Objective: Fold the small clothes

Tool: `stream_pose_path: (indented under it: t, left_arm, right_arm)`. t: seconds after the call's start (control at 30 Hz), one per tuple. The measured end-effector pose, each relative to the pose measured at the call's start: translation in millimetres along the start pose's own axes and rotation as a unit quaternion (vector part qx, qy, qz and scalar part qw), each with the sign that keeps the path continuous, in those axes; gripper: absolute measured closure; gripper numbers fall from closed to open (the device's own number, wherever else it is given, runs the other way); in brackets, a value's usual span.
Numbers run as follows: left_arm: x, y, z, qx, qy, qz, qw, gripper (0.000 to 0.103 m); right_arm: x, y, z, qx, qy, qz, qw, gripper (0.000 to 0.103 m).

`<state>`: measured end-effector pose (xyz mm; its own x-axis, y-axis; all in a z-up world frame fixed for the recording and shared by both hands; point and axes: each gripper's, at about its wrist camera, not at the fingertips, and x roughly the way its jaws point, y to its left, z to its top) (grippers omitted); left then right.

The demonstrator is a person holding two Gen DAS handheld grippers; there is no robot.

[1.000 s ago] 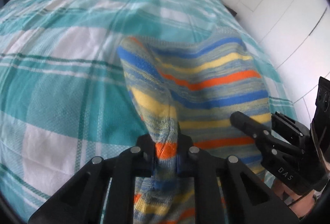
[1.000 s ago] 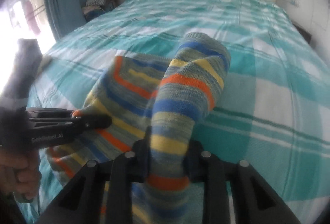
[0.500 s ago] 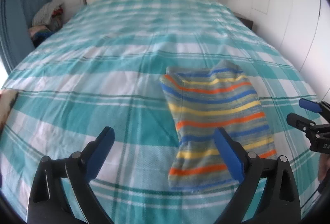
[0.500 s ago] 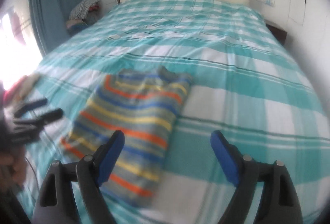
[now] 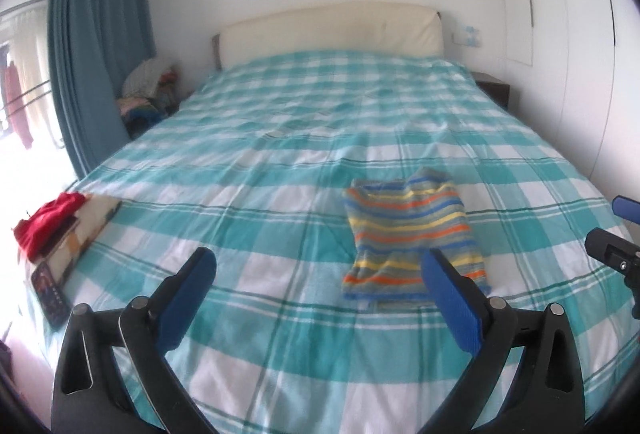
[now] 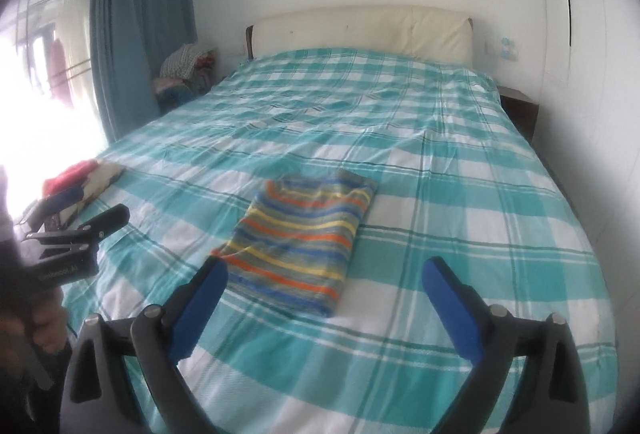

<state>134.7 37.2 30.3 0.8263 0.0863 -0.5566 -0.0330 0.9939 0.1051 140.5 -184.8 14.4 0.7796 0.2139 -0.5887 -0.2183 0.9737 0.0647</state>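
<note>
A folded striped knit garment (image 5: 412, 238) (image 6: 304, 238) lies flat on the teal checked bed (image 5: 260, 162) (image 6: 472, 170). My left gripper (image 5: 318, 256) hangs above the bed, near and left of the garment; its jaws are opening, with nothing between the blue pads. My right gripper (image 6: 326, 265) hovers in front of the garment's near edge, its jaws also opening and empty. Each gripper shows in the other's view: the right gripper (image 5: 614, 224) at the right edge, the left gripper (image 6: 84, 208) at the left, held by a hand.
A red garment (image 5: 48, 218) on a patterned cloth and a phone (image 5: 50, 294) lie at the bed's left edge. A pile of clothes (image 5: 148, 90) sits beside the headboard (image 5: 332, 30). Blue curtain (image 5: 96, 46) on the left, white wall panels on the right.
Both grippers let go of the striped garment, opened wide and drew back and up. The garment now lies folded flat on the bed.
</note>
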Motion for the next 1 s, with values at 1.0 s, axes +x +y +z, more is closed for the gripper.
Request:
stream_pose_path:
  t: [1.0]
  left_arm:
    - [-46, -11, -35, 0.014, 0.056, -0.006, 0.9983, 0.0]
  right_arm:
    - [-50, 55, -35, -0.033, 0.063, -0.034, 0.997, 0.001]
